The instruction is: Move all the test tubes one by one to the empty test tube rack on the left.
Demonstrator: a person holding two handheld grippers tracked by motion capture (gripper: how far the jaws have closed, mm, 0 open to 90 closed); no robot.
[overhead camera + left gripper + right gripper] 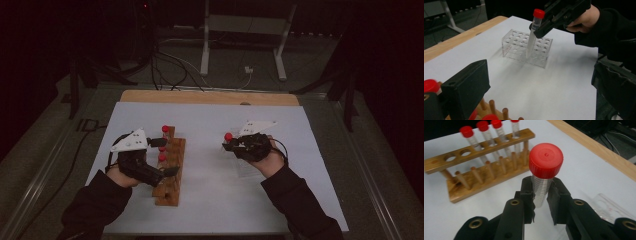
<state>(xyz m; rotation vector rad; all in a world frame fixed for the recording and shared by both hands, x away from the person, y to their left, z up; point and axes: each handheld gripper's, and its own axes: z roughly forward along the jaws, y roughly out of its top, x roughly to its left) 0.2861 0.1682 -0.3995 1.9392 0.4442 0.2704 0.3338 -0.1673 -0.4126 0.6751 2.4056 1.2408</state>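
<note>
Gripping a red-capped tube (545, 173), right jaws hover over the seemingly empty clear rack (527, 47).

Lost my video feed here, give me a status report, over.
Right gripper shut on red-capped tube, tip over clear rack. Left gripper open beside wooden rack. Nothing blocks the way down.

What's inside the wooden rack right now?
The wooden rack holds four red-capped tubes in a row at one end; two holes beside them are empty. The tubes' lower ends are partly hidden behind the rack's top bar.
</note>
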